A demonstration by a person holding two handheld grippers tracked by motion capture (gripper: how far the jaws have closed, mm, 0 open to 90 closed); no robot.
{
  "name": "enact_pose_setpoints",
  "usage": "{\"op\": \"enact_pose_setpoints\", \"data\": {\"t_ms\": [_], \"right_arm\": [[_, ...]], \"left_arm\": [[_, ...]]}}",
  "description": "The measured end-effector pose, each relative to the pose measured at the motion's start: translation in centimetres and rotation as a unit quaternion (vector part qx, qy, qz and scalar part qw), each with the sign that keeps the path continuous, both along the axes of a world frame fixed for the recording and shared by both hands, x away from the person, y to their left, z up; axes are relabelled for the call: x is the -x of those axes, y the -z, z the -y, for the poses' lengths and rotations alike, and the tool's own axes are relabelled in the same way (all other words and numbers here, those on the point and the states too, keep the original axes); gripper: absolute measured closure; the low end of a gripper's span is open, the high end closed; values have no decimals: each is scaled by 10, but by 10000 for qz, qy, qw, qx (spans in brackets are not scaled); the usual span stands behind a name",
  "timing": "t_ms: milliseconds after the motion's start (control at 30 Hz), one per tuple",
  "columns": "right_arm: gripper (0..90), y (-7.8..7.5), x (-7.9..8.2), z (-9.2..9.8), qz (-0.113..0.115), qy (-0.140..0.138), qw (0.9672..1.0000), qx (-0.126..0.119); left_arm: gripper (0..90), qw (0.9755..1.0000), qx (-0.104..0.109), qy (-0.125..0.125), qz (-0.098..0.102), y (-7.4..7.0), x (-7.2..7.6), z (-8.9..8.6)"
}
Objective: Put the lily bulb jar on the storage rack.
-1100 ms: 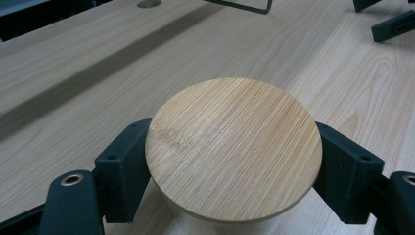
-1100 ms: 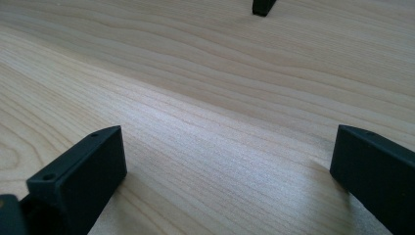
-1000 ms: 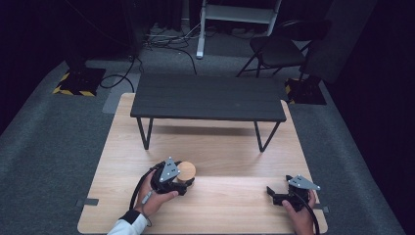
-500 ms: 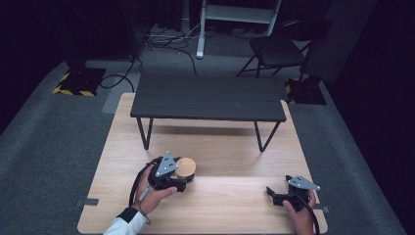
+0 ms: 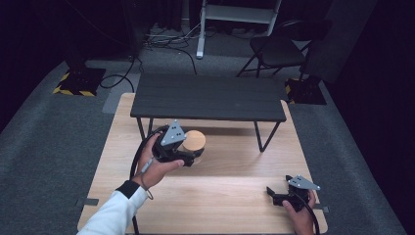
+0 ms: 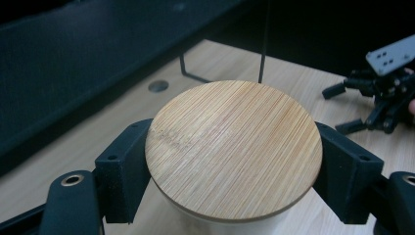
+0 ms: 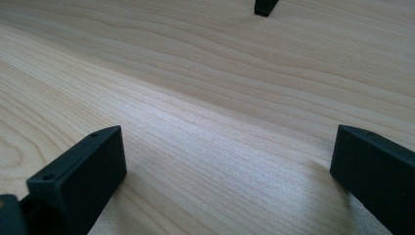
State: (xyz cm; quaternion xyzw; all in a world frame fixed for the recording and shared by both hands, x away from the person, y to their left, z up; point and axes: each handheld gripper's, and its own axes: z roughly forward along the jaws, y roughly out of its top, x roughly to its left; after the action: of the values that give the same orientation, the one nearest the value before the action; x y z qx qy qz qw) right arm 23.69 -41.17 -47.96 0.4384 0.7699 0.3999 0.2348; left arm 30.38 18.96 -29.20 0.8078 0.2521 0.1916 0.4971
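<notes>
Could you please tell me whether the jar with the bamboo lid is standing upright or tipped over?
Upright: the jar stands on the wooden table, its bamboo lid on top facing up, with the left gripper fingers either side of it.

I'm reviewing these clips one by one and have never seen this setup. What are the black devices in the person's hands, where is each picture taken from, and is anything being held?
No robot here: a person holds hand-operated tongs in each hand. The high view looks down on a light wooden table carrying a small black bench. The other two pictures come from cameras riding on each tool, looking along its black jaws. The left tongs sit with a jaw against each side of a white jar with a round bamboo lid; they appear closed on it. The right tongs rest open near the table's front right corner, with bare wood between the jaws.
</notes>
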Motion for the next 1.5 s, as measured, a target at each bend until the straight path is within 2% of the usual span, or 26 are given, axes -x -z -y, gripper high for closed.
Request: {"op": "enact_pose_setpoints", "data": {"t_ms": [67, 100, 167, 267, 300, 333, 533, 567, 733, 767, 800, 833, 867, 1033, 1100, 1133, 1233, 1400, 1500], "right_arm": [[0, 0, 0, 0, 1, -1, 10000, 1], [0, 0, 0, 0, 1, -2, 10000, 2], [0, 0, 0, 0, 1, -2, 10000, 2], [0, 0, 0, 0, 1, -2, 10000, 2], [0, 0, 0, 0, 1, -2, 10000, 2], [0, 0, 0, 0, 1, -8, 10000, 1], [0, 0, 0, 0, -4, -9, 10000, -5], [0, 0, 0, 0, 2, -13, 10000, -3], [0, 0, 0, 1, 1, -17, 10000, -4], [0, 0, 0, 1, 2, -17, 10000, -4], [0, 0, 0, 1, 2, -17, 10000, -4], [0, 0, 0, 1, 2, -17, 10000, -4], [0, 0, 0, 1, 2, -17, 10000, -4], [0, 0, 0, 1, 2, -19, 10000, -4], [0, 0, 0, 1, 2, -20, 10000, -3], [0, 0, 0, 1, 2, -20, 10000, -3], [0, 0, 0, 1, 4, -20, 10000, -3], [0, 0, 0, 1, 4, -36, 10000, -3], [0, 0, 0, 1, 2, -57, 10000, -2]], "left_arm": [[242, 10000, 7, 39, 8, -12, -6, 5], [241, 10000, 7, 39, 8, -12, -6, 5], [241, 10000, -43, 39, 65, -28, -13, 14], [242, 9999, 75, 70, 109, -40, -19, 17], [241, 9999, 75, 70, 109, -40, -19, 17], [241, 9998, 109, 59, 129, -47, -25, 19], [241, 9996, 243, -30, 124, -59, -42, 25], [241, 9994, 309, -51, 124, -62, -49, 27], [241, 9995, 267, -71, 143, -68, -62, 35], [241, 9996, 204, -115, 123, -71, -70, 41], [241, 9996, 204, -115, 123, -71, -70, 41], [241, 9996, 206, -166, 135, -71, -79, 46], [241, 9996, 206, -166, 135, -71, -79, 46], [241, 9995, 164, -226, 124, -73, -102, 59], [241, 9994, 139, -300, 91, -70, -114, 66], [241, 9994, 139, -300, 91, -70, -114, 66], [241, 9991, 161, -396, 51, -62, -128, 72], [240, 9990, 100, -435, 18, -54, -137, 78], [240, 9988, 177, -449, 52, -51, -139, 78]]}}
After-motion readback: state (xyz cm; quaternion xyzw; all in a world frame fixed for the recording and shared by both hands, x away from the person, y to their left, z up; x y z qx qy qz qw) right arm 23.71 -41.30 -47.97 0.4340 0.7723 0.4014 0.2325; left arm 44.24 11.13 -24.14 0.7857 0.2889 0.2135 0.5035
